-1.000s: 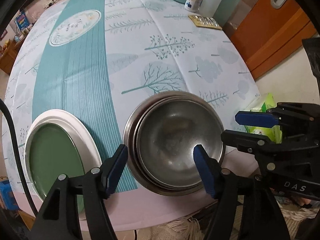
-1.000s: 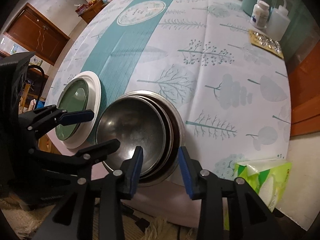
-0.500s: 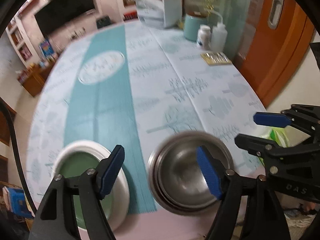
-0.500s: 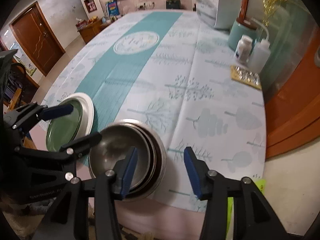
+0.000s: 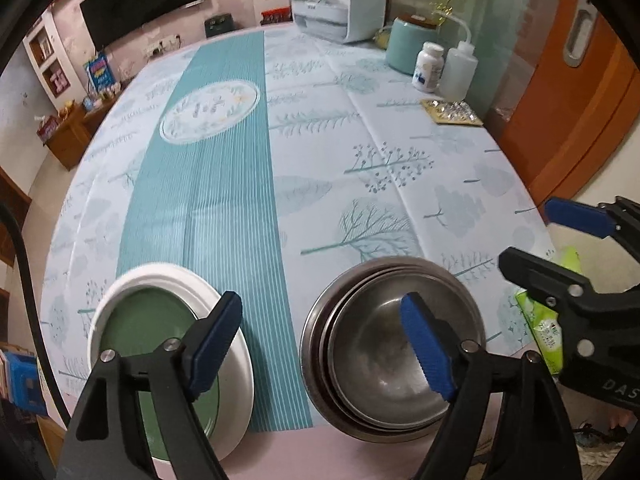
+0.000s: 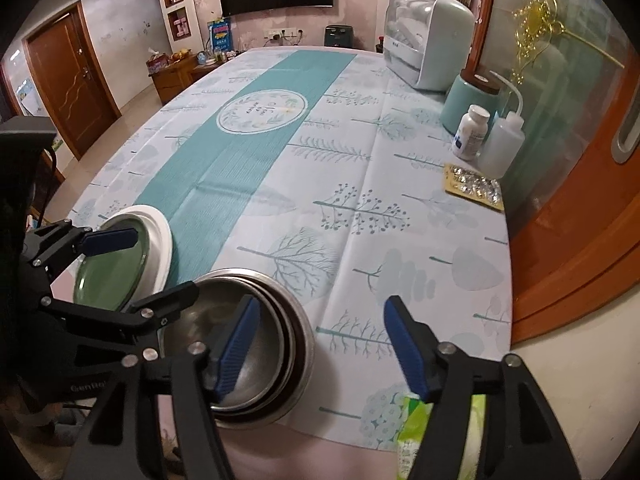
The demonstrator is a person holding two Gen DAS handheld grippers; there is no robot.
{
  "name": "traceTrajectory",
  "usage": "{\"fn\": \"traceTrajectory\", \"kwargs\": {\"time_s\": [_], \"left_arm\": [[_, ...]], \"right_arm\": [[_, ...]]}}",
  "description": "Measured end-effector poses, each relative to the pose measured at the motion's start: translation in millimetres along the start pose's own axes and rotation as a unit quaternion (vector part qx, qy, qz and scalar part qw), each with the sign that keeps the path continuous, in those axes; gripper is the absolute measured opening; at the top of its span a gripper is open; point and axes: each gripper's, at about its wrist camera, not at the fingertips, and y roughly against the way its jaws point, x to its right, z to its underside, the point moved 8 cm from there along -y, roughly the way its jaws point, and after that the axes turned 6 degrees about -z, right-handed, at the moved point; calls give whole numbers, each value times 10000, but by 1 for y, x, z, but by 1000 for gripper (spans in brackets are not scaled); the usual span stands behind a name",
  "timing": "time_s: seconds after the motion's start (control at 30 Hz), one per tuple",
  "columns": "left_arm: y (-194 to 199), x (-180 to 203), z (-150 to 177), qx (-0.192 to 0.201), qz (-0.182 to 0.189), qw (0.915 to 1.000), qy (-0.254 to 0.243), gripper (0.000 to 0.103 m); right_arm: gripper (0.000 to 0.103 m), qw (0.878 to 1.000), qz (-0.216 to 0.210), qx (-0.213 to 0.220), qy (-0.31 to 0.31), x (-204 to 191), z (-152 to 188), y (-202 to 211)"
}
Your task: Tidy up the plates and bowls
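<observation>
Both claws hang wide and empty: the left claw (image 5: 322,344) low in its frame, the right claw (image 6: 320,346) likewise. The nested steel bowls (image 5: 394,354) sit at the lower middle of the left view, right at the counter (image 5: 360,140) edge, with the green plate (image 5: 160,356) stacked on a white plate (image 5: 160,280) at lower left, apart from them. A tissue pack (image 6: 436,436) lies lower right. Risk, as I judge it: both stacks overhang or crowd the edge, so a careless nudge could tip them off.
</observation>
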Motion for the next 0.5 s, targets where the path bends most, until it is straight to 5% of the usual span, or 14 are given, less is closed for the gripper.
{"fn": "traceTrajectory", "kwargs": {"time_s": [0.23, 0.5], "left_arm": [[-28, -7, 13, -504, 313, 9976, 363, 80], [-45, 0, 27, -673, 221, 9975, 24, 80]], "right_arm": [[68, 9997, -74, -246, 7, 3, 8, -17], [68, 9979, -263, -584, -134, 6, 21, -36]]}}
